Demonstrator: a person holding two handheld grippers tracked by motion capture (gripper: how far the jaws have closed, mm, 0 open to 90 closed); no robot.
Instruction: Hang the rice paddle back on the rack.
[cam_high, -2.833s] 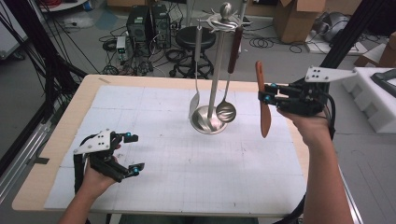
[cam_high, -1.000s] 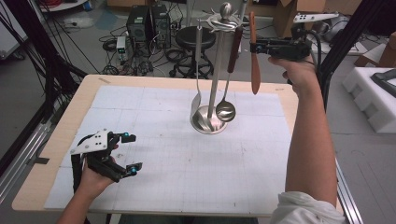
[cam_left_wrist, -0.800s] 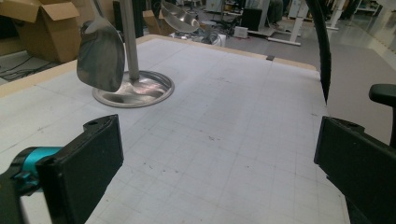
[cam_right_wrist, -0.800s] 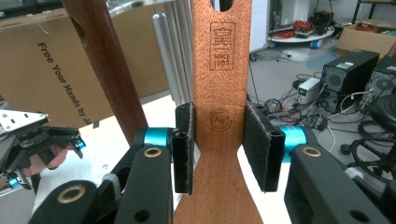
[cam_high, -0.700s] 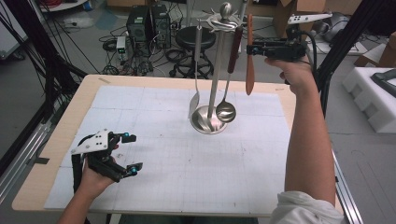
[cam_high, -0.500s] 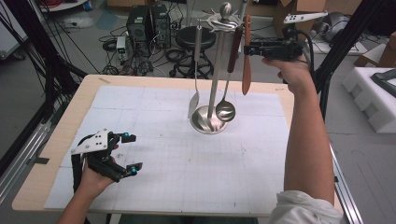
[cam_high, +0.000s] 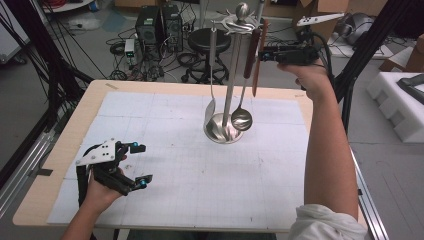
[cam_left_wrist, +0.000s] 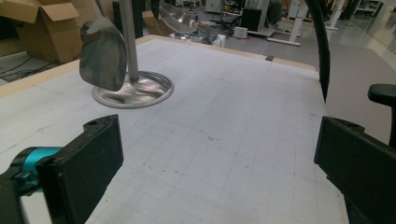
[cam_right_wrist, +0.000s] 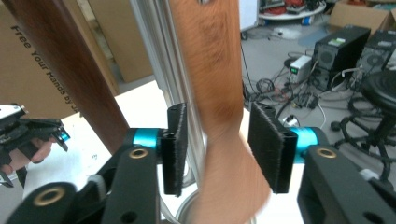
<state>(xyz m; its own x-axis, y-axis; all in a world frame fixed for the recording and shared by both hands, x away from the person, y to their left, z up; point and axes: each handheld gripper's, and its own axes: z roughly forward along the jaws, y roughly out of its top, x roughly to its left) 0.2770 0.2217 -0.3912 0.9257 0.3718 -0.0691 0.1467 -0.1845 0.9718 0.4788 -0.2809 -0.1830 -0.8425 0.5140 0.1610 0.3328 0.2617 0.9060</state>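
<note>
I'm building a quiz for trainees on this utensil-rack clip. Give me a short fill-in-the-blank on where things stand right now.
1. The wooden spatula sits between the right gripper's ______ jaws, whose pads stand clear of it.
2. The utensil stand rests on the ______.
3. The left gripper is open and holds ______.
4. A metal ladle ______ from the stand.

Missing words: open; table; nothing; hangs

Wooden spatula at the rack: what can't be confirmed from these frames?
- Wooden spatula: top cut off by the right gripper view's upper edge; hook seating unseen.
- High view: spatula too small to tell whether it hangs on the rack.
- Right gripper: spatula motion-blurred between its just-opening pads; contact unclear.
</note>
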